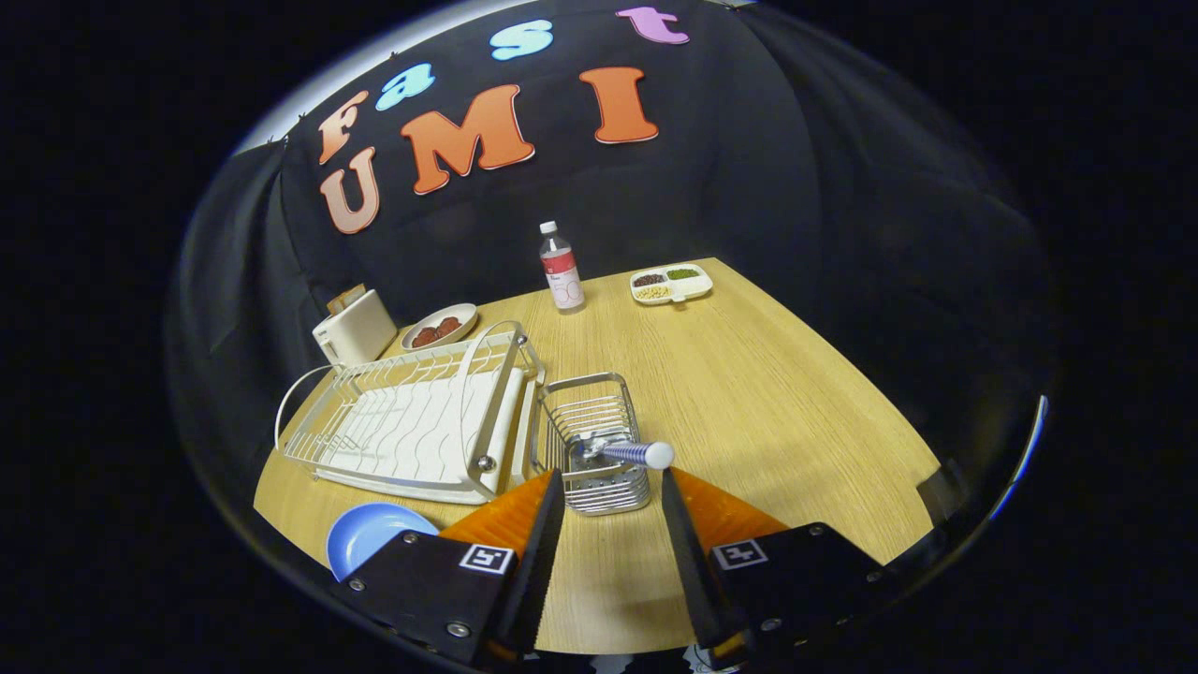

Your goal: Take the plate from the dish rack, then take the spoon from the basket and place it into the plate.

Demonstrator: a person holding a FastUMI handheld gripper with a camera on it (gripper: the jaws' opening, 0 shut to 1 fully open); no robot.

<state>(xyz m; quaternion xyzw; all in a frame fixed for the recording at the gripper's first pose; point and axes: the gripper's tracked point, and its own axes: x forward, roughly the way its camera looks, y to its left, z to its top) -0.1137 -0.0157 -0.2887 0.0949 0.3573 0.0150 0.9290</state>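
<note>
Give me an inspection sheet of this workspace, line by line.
Surface: wooden table, bare ahead.
Job's things: blue plate on the table beside the dish rack; spoon lying across the wire basket.
Clutter: toaster, bowl, bottle, divided tray.
Gripper: gripper open, fingers just short of the basket.
Cables: nothing seen.
Surroundings: black cloth wall.

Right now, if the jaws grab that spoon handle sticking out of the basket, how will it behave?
The spoon looks stiff and light. Its rounded handle may slip or roll between the open gripper jaws. The wire basket looks light and could drag or tip.
</note>
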